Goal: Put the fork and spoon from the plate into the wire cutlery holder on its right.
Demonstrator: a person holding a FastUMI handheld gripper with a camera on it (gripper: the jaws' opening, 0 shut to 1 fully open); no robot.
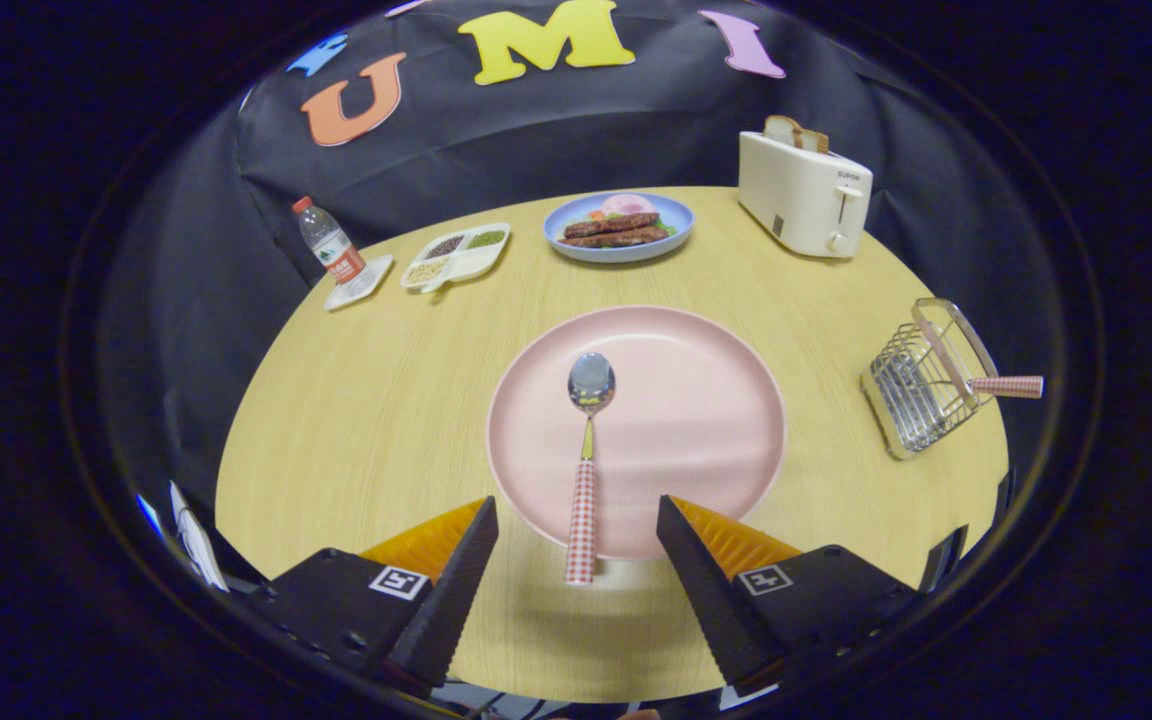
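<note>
Table (376, 400): a round, pale wood-grain top fills the booth, its near edge cut off behind the gripper body
Plate (696, 400): a large pink plate sits at the table's middle, its near rim lying between the two fingers
Gripper (576, 520): spread wide, the fingers stand apart on either side of the spoon's handle, touching nothing; only the fingers and part of the body are in view
Toaster (804, 195): a cream toaster stands at the far right of the table with slices of bread poking from its slot; the lettering on it is too small to make out
Wire cutlery holder (921, 385): set to the plate's right near the table edge, well apart from the plate, with a checked handle (1008, 386) sticking out of it to the right; the rest of that utensil is lost behind the wires, so whether it is the fork cannot be told
Blue plate (619, 248): food lies on it beyond the pink plate, the items hard to identify
Divided tray (456, 258): left of the blue plate, holding grains or seeds
Spoon (586, 440): lies on the pink plate, bowl pointing away, its red-checked handle overhanging the near rim between the fingers
Water bottle (331, 250): stands on a small white dish at the far left
</note>
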